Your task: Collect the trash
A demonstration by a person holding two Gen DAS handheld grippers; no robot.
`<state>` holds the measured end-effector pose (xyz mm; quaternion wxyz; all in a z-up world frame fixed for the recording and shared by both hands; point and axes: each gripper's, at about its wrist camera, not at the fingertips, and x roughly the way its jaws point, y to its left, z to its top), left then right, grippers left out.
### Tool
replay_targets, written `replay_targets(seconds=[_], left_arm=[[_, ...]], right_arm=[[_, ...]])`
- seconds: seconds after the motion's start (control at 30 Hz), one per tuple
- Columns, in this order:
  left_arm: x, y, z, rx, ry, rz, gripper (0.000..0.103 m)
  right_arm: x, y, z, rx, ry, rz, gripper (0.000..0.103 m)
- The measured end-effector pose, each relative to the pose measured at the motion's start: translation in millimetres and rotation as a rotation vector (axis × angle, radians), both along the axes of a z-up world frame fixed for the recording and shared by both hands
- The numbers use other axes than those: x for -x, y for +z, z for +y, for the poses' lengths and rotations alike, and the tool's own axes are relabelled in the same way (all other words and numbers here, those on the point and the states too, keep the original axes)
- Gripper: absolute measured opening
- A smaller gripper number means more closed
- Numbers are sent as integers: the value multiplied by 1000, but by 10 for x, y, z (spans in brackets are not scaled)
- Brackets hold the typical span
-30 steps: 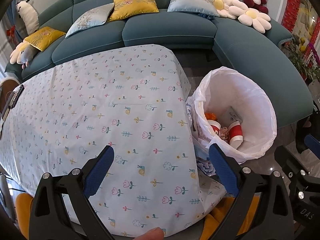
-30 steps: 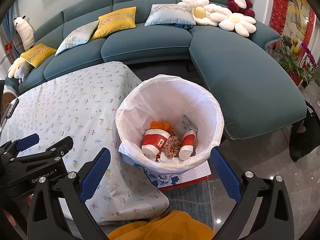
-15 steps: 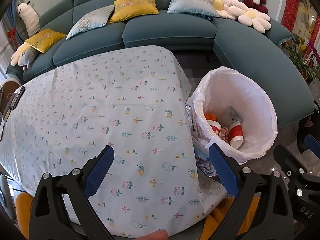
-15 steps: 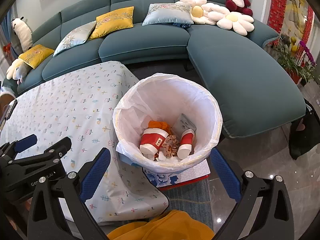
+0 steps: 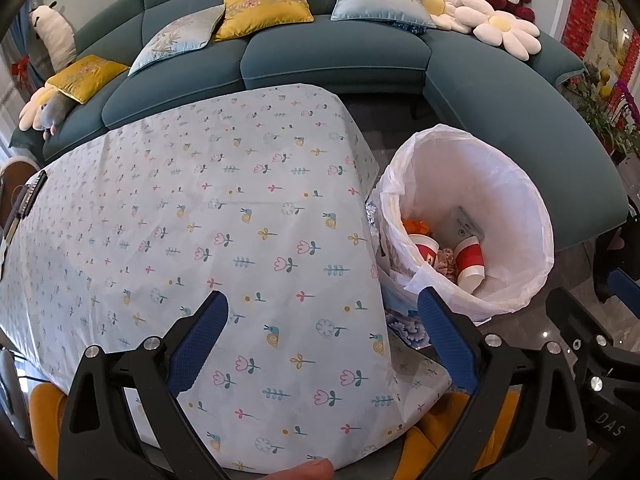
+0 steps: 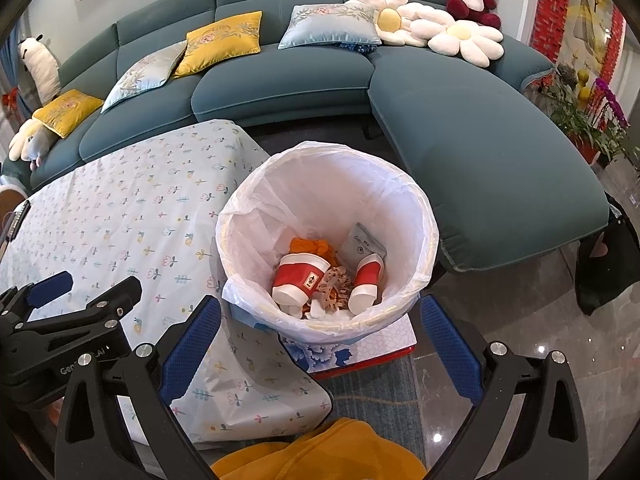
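Left gripper (image 5: 322, 320): jaws spread wide, nothing between the blue pads, touching nothing. It hangs over the near right part of the table (image 5: 192, 208), which is covered by a pale cloth printed with small flowers and snails. The same gripper shows in the right wrist view (image 6: 86, 282) at the left edge, seen from the side above the cloth.

Right gripper (image 6: 320, 322): jaws equally wide apart, empty, in contact with nothing. It hangs above the near rim of the trash bin (image 6: 420, 216).

Trash bin: round, lined with a white plastic bag, standing on the floor just beside the table's right end, on a blue-and-white patterned box with a red edge (image 6: 384, 344). In the left wrist view the bin (image 5: 532, 216) appears to the right of the cloth.

Contents of the bin: two red-and-white paper cups (image 6: 300, 278) lying on their sides, an orange crumpled item (image 6: 310, 246), a grey-white flat packet (image 6: 364, 242) leaning on the far wall, and a beige lacy piece (image 6: 334, 284) between the cups. White scraps lie under them; what they are cannot be told.

Hidden or unclear: a fingertip (image 5: 308, 472) is cut off at the bottom edge of the left view. Yellow fabric (image 6: 320, 452) fills the bottom of the right view, only partly seen. A dark flat object (image 5: 30, 198) at the table's far left edge is too distorted to identify.

Background: teal sofa (image 6: 280, 88).
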<state>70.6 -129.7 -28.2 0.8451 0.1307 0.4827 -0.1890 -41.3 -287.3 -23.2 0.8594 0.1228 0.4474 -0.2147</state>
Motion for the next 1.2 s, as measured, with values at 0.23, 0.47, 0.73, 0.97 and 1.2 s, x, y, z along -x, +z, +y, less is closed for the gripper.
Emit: replay_targets(seconds=[0.23, 0.47, 0.73, 0.97, 1.2], left_arm=[[13, -16, -29, -15, 1, -1, 91], [24, -29, -46, -29, 0, -9, 91], [28, -45, -62, -53, 15, -19, 91], [21, -59, -52, -60, 19, -18, 91], [26, -57, -59, -58, 13, -16, 91]], right_arm=[[10, -6, -26, 1, -2, -2, 96], [9, -6, -30, 6, -3, 4, 96], [19, -13, -31, 7, -5, 3, 96], [39, -39, -44, 5, -9, 7, 96], [38, -52, -40, 5, -10, 8, 96]])
